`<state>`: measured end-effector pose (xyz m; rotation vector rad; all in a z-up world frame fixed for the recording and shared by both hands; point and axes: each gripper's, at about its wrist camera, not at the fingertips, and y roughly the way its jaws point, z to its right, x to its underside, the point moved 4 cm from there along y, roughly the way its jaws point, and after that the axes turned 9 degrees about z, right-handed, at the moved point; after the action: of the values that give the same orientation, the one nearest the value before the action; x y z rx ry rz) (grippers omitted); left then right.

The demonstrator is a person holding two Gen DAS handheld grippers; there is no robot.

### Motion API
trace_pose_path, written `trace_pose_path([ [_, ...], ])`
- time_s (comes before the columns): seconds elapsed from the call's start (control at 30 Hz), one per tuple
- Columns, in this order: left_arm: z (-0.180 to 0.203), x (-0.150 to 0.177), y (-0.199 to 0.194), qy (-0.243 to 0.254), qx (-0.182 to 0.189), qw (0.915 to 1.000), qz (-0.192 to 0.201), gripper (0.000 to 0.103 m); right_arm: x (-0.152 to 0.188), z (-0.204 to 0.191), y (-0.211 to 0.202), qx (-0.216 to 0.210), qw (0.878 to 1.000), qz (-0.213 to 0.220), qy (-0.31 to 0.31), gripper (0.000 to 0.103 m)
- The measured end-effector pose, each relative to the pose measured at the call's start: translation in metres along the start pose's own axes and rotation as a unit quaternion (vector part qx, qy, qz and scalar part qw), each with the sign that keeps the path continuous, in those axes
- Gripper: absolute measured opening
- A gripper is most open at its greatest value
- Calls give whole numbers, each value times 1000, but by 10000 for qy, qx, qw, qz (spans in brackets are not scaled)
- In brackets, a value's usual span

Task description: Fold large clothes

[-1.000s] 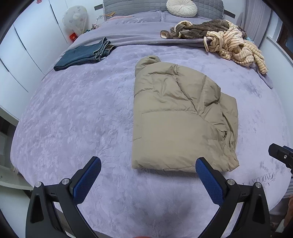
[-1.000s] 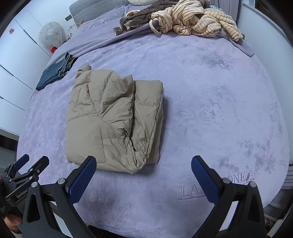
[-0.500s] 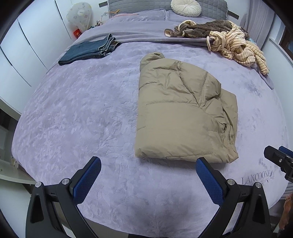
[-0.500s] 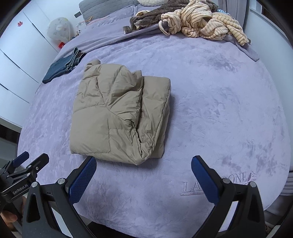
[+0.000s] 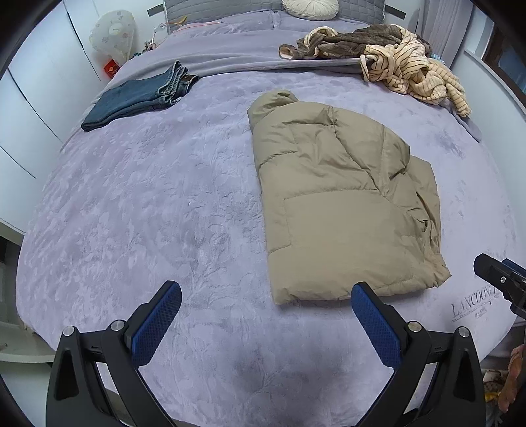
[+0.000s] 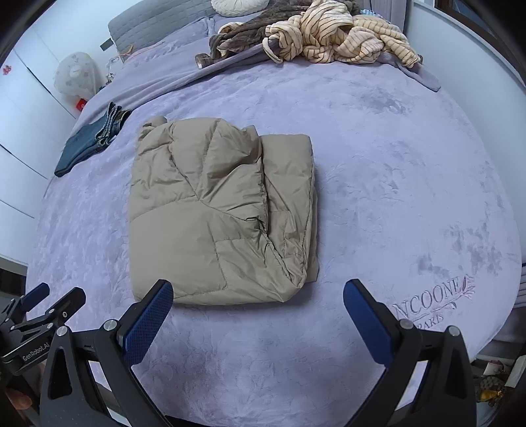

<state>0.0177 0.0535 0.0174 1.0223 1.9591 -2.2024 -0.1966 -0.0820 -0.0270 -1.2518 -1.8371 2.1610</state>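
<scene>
A tan puffer jacket (image 5: 342, 210) lies folded into a rough rectangle on the lilac bed cover (image 5: 148, 203); it also shows in the right wrist view (image 6: 217, 213). My left gripper (image 5: 263, 315) is open and empty, held above the near bed edge just short of the jacket's near hem. My right gripper (image 6: 258, 312) is open and empty, also just short of the near hem. The right gripper's tip shows at the right edge of the left wrist view (image 5: 499, 282); the left gripper shows at the lower left of the right wrist view (image 6: 39, 312).
Folded blue jeans (image 5: 141, 95) lie at the far left of the bed. A heap of striped and brown clothes (image 5: 394, 65) lies at the far right. A round cushion (image 5: 309, 6) sits by the headboard. White wardrobe doors (image 5: 29, 108) stand to the left.
Both grippers have drawn back and swung a little, so the jacket sits farther right in the left view. The jacket itself has not moved. Both grippers stay open.
</scene>
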Motion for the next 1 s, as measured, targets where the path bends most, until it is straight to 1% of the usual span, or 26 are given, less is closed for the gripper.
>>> trace_pose_path([
  [0.1,-3,-2,2,-33,60,10000,-3,103,-1,-4,-1,74,10000,1,-26,103],
  [0.27,-6,-3,4,-109,61,9999,0,103,-4,-9,0,151,9998,14,-90,103],
  [0.7,-13,0,8,-344,-122,9993,-49,103,-7,-15,5,128,9996,-58,-250,103],
  [1.0,-14,1,11,-358,-130,9992,-78,103,-5,-20,8,80,9994,-121,-308,103],
])
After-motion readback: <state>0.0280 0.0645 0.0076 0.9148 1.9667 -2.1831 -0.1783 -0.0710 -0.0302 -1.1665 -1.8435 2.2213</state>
